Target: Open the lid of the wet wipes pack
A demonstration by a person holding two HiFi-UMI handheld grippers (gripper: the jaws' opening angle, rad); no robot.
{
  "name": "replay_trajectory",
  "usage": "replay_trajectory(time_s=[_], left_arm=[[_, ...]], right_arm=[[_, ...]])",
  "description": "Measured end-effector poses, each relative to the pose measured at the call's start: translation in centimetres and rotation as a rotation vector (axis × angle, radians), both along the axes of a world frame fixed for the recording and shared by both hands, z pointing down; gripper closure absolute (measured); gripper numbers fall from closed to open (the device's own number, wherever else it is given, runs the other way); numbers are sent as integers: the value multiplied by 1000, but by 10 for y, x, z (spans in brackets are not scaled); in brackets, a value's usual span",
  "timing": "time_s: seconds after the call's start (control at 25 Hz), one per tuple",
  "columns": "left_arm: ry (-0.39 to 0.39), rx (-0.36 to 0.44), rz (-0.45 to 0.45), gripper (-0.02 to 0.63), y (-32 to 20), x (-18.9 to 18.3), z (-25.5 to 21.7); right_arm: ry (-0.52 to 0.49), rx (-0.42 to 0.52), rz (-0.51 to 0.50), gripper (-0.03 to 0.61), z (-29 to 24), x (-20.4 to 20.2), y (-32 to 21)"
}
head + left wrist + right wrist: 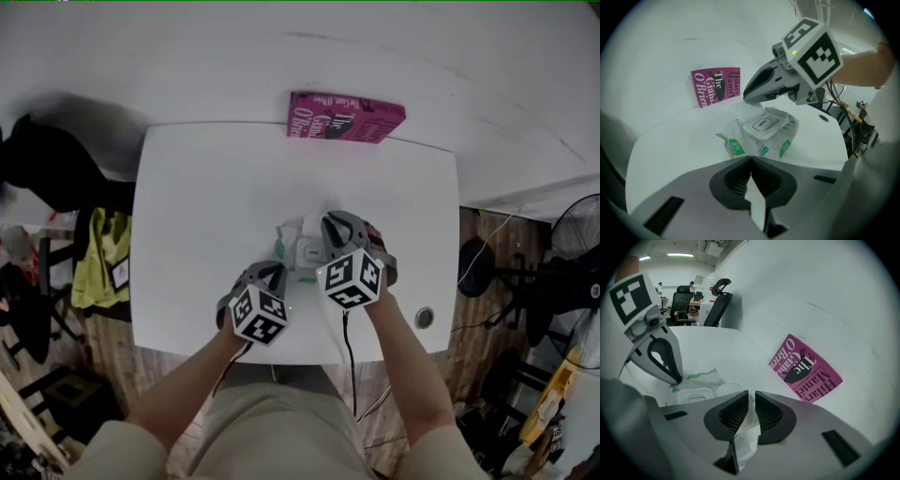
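Wet wipes pack [761,133] lies under right hand-held gripper [746,96] pinching a wipe [746,434].

Bright, even overhead lighting. In the head view I see the white table [206,281] almost washed out, so the wet wipes pack [305,246] barely separates from it. A soft grey shadow lies at upper left. Both gripper views bow strongly and have black corners. Ceiling lights [679,255] glare at the right gripper view's top left, and the nearest foreground is soft.

White wipes pack [761,133], green labels [737,146]; white wipe [746,437]; magenta book [345,118]; white table [206,206].
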State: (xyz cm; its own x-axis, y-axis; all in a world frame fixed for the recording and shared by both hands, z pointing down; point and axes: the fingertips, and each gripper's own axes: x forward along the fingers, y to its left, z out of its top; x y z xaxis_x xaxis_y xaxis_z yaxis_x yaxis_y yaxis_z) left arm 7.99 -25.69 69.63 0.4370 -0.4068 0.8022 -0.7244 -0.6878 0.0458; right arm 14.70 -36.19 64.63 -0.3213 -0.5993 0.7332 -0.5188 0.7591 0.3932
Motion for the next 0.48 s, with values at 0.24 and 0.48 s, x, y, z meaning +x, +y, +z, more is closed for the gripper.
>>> replay_trajectory(time_s=[0.24,0.48], left_arm=[[-2,-2,0,589,0,1,0],[-10,-34,-6,589,-1,0,3]], right_arm=[[8,-127,17,536,39,4,0],[-14,-197,62,554,40,8,1]])
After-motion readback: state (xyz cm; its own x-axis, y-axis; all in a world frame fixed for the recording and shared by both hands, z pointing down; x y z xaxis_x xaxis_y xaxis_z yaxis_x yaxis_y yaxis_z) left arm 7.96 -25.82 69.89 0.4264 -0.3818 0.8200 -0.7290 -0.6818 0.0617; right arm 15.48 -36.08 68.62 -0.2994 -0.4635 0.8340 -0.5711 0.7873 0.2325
